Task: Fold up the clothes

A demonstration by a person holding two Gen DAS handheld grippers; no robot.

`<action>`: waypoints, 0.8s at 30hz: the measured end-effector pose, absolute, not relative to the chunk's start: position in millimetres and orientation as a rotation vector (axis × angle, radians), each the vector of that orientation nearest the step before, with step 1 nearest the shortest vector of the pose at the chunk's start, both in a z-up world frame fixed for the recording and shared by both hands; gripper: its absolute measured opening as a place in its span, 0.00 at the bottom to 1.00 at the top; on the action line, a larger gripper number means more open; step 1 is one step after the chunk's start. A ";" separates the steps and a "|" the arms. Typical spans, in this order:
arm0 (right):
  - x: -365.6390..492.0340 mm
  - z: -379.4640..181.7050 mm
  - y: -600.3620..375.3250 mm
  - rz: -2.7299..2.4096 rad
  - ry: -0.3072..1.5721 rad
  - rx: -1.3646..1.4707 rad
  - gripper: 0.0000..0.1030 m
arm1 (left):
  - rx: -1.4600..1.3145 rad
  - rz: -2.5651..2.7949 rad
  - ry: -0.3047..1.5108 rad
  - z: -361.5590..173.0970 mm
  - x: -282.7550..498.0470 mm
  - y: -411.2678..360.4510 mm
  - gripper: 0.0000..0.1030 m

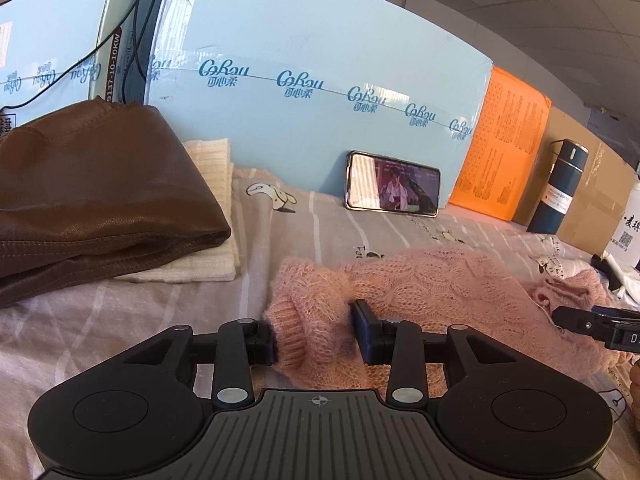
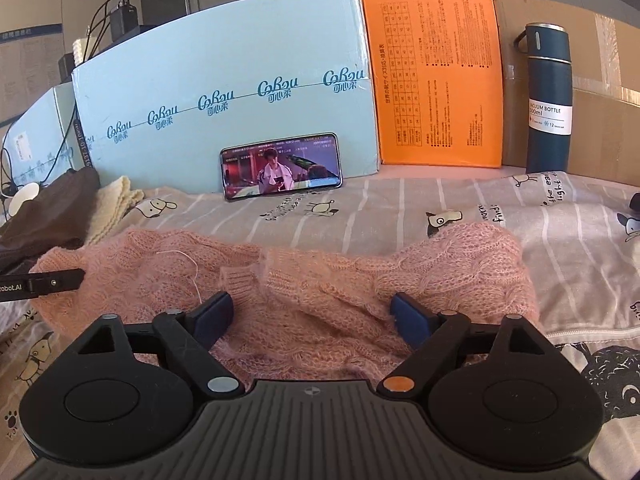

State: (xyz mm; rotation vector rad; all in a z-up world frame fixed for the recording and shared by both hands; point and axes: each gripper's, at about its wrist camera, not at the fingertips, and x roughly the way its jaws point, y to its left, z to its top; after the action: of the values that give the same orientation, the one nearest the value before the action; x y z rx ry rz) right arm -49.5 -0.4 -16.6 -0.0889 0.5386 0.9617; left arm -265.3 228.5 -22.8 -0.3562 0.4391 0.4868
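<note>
A fuzzy pink knit sweater (image 1: 420, 292) lies bunched on the patterned bedsheet (image 1: 168, 312); it also shows in the right wrist view (image 2: 312, 280). My left gripper (image 1: 316, 330) stands with its jaws partly open around the sweater's left cuff end, the pads beside the fabric. My right gripper (image 2: 312, 316) is wide open over the sweater's middle, its fingers resting on the knit. Its tip shows at the right of the left wrist view (image 1: 576, 320). The left gripper's tip shows at the left of the right wrist view (image 2: 56, 280).
A folded brown leather garment (image 1: 92, 200) lies on a folded cream knit (image 1: 212, 216) at the left. A phone (image 1: 394, 188) leans on a light blue box (image 1: 320, 60). An orange envelope (image 2: 436, 76), a blue vacuum bottle (image 2: 548, 100) and cardboard (image 2: 600, 120) stand behind.
</note>
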 end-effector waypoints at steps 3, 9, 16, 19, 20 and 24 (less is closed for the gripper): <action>-41.5 -17.6 -7.4 0.929 0.560 -0.036 0.43 | -0.375 0.481 0.445 -24.5 -265.0 231.3 0.36; -22.6 -18.3 -28.9 0.867 0.577 0.124 0.18 | -0.391 0.476 0.447 -26.3 -265.1 232.6 0.36; -5.8 -9.6 -73.6 0.739 0.455 0.406 0.18 | -0.363 0.481 0.424 -23.7 -267.3 227.1 0.32; 4.4 -3.7 -92.7 0.700 0.433 0.541 0.18 | -0.319 0.487 0.386 -19.1 -270.6 219.0 0.23; 8.9 1.8 -96.5 0.694 0.424 0.570 0.18 | -0.303 0.491 0.370 -16.3 -271.5 217.1 0.22; 26.7 23.5 -111.7 0.670 0.390 0.686 0.17 | -0.238 0.512 0.297 -1.7 -274.7 211.5 0.21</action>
State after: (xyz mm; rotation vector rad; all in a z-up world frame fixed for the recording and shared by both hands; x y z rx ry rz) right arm 26.7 -111.7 23.5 0.6859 0.3896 0.6700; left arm -274.7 211.5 -1.7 -0.2379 0.2967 0.5117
